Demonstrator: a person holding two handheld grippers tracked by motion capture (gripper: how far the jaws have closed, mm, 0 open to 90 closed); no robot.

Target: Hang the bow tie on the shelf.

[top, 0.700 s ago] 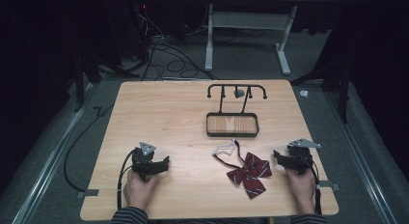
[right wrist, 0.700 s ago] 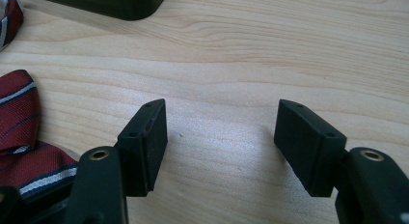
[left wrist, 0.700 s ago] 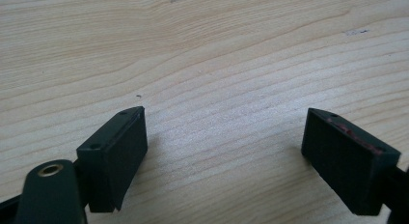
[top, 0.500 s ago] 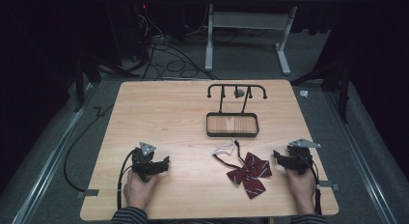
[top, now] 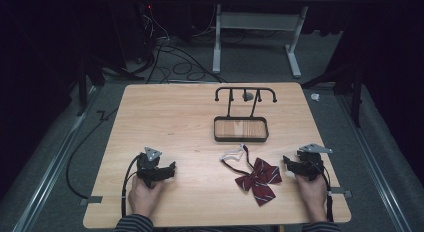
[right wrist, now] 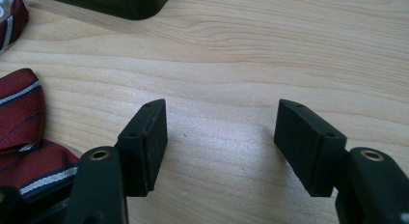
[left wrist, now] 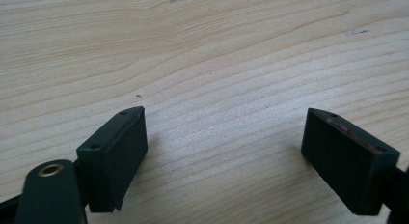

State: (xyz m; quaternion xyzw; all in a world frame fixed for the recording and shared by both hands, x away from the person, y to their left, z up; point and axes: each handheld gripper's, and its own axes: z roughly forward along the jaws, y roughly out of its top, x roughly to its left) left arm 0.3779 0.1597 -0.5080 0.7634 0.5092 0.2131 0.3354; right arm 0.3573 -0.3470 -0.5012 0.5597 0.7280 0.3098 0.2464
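Note:
A dark red bow tie (top: pixel 260 177) with white stripes lies flat on the wooden table (top: pixel 170 117), its white strap (top: pixel 234 155) curled just behind it. My right gripper (top: pixel 288 162) rests on the table to the right of the bow tie, jaws open and pointing toward it. In the right gripper view the gripper (right wrist: pixel 223 105) is open over bare wood, with the bow tie (right wrist: pixel 19 118) off to the left. My left gripper (top: pixel 170 168) sits near the front left, apart from the bow tie. Its jaws (left wrist: pixel 224 113) stand open with only wood between them.
A black stand with a shallow tray (top: pixel 240 138) and a hooked top bar (top: pixel 245 91) stands behind the bow tie, mid-table. Its tray corner (right wrist: pixel 111 4) shows in the right gripper view. Cables and a desk frame (top: pixel 255 22) lie on the floor beyond the table.

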